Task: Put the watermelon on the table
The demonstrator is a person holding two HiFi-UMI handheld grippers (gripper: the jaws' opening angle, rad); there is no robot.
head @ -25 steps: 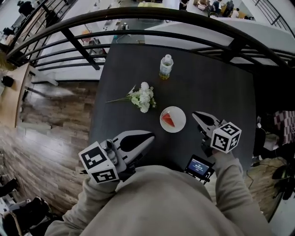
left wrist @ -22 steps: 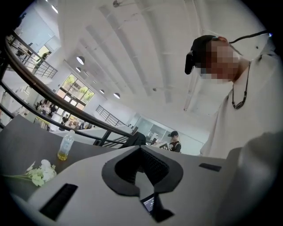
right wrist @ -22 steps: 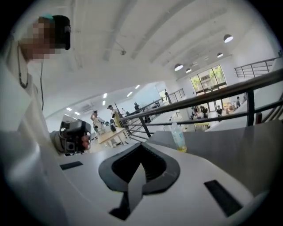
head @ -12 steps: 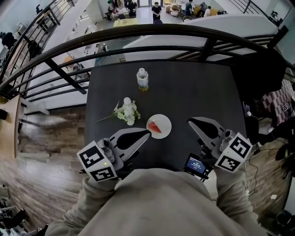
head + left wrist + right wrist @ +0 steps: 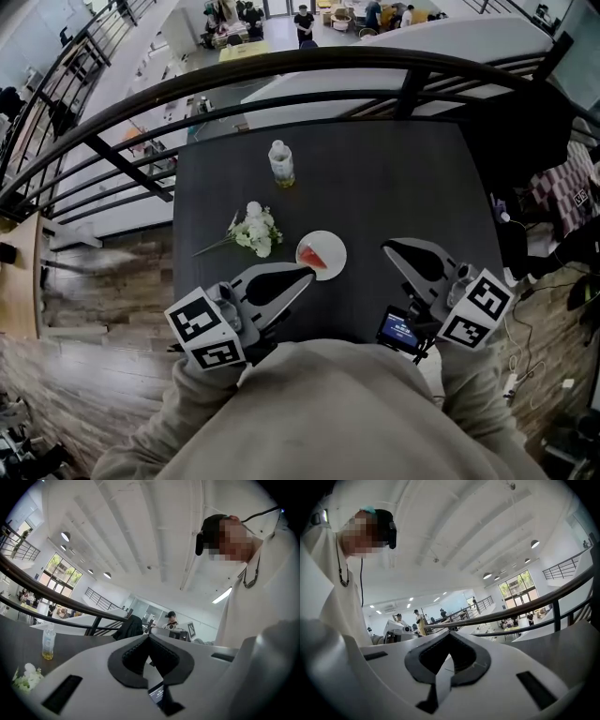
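- Dark table (image 5: 403,187): carries everything; the placing step looks finished to me.
- My left gripper (image 5: 306,271) and right gripper (image 5: 387,247): jaws together, empty, at the near edge.
- Plate (image 5: 337,263): just ahead of the left gripper.
- Watermelon (image 5: 314,256): lies on the plate; next I only need to keep clear.

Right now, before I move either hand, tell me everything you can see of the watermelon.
The watermelon is one small red wedge lying flat on a round white plate on the dark table. Its rind is too small to make out. Only the plate touches it. The left tongs, shut, show beside the plate's near edge, not on the slice.
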